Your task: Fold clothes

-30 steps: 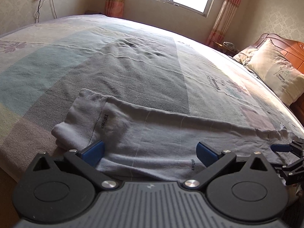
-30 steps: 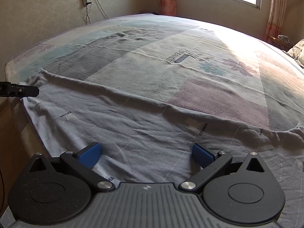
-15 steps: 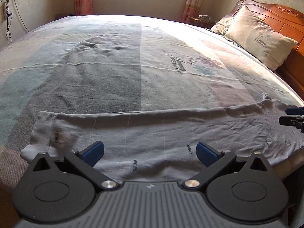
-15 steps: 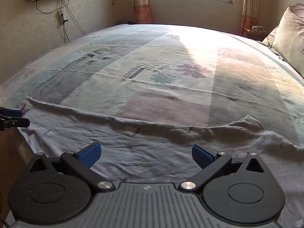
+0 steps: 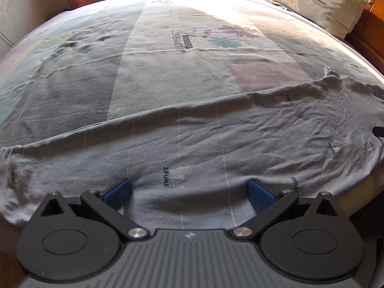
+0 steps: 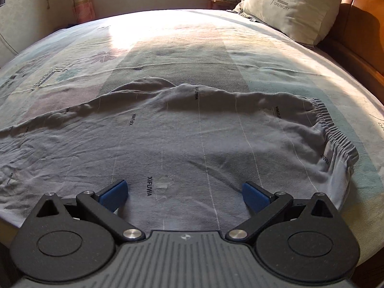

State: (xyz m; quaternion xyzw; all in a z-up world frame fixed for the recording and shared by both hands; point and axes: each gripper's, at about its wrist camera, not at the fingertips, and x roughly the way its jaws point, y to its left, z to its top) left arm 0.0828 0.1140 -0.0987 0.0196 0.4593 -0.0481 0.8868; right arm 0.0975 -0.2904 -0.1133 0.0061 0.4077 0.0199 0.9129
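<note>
Our left gripper (image 5: 189, 192) hangs with its blue pads spread wide and nothing between them, just above the near edge of the grey trousers (image 5: 192, 148). Our right gripper (image 6: 183, 193) is spread just as wide and also empty, over the waist end of the same garment. The trousers lie lengthwise along the near edge of the bed, directly ahead of both tongs; the gathered elastic waistband (image 6: 332, 132) sits ahead and to the right of the right gripper, with a raised fold (image 6: 189, 91) further ahead. Small "XIFUWA" lettering dots the cloth.

Beyond the trousers stretches the striped bedsheet (image 5: 168, 76), bearing a flower print (image 5: 236, 32) and "DREAMCITY" lettering. Farthest off, to the right, a pillow (image 6: 291, 7) leans against the wooden headboard (image 6: 357, 31).

The trouser-leg end runs out of the left view at its left border. A dark tip (image 5: 379, 131) at the left view's right edge is cut off; we cannot tell what it is.
</note>
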